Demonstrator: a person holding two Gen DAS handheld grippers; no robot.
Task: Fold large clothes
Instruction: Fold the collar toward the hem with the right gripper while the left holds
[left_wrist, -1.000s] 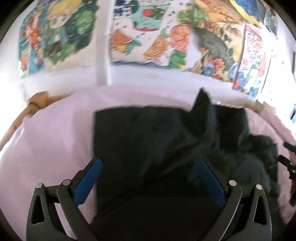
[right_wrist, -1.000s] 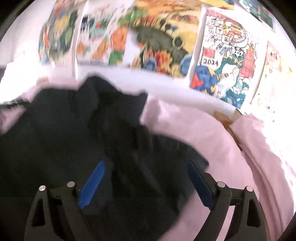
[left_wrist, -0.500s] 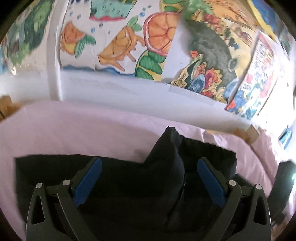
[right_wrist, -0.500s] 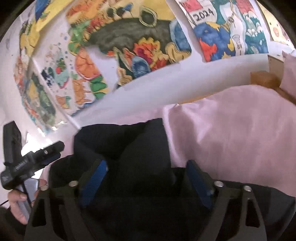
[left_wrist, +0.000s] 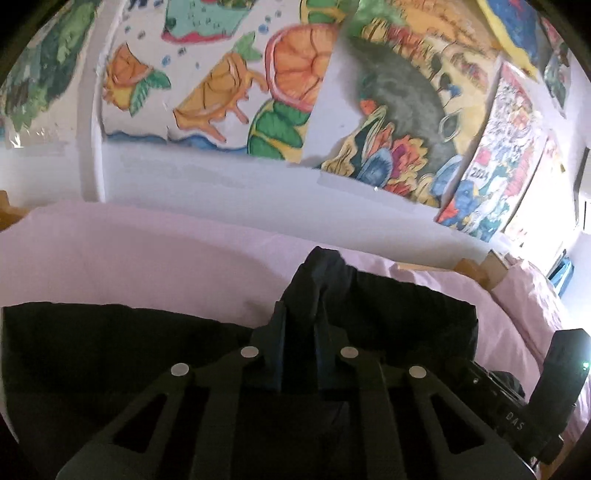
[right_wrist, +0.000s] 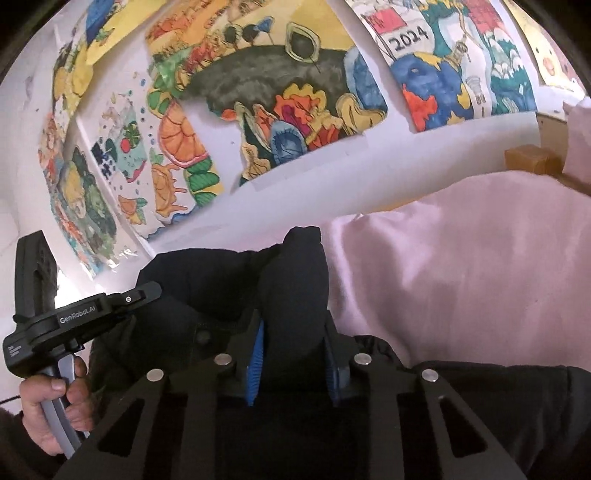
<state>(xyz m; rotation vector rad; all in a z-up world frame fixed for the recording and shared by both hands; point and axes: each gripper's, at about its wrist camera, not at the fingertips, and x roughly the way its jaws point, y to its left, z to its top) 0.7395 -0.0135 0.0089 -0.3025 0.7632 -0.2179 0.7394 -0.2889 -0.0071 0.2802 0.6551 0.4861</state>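
Both hand-held grippers are pinching the same dark garment (left_wrist: 122, 343) right now, each one closed down narrow on a raised bunch of fabric: the left hand-held gripper (left_wrist: 300, 325) is squeezing a peak that's poking up between its fingers, and the right hand-held gripper (right_wrist: 293, 339) is clamping a fat padded roll between its blue pads (right_wrist: 256, 363). Biggest worry, I'd say, is that those bites are looking thick and lumpy, so a layer could be slipping out mid-lift, or only the top layer is coming along and the fold is ending up crooked. If the two sides are pulling unevenly, the bulky cloth is probably sagging in the middle too. Pose-wise, both tools are sitting low over the garment and angling forward and slightly up toward the wall, and in the right wrist view the person's left hand (right_wrist: 51, 410) is wrapping around the handle and trigger of the left tool. Further out, the garment is lying spread on the pink bed sheet (left_wrist: 129, 262), and beyond that the wall drawings (left_wrist: 295, 85) are filling the background.
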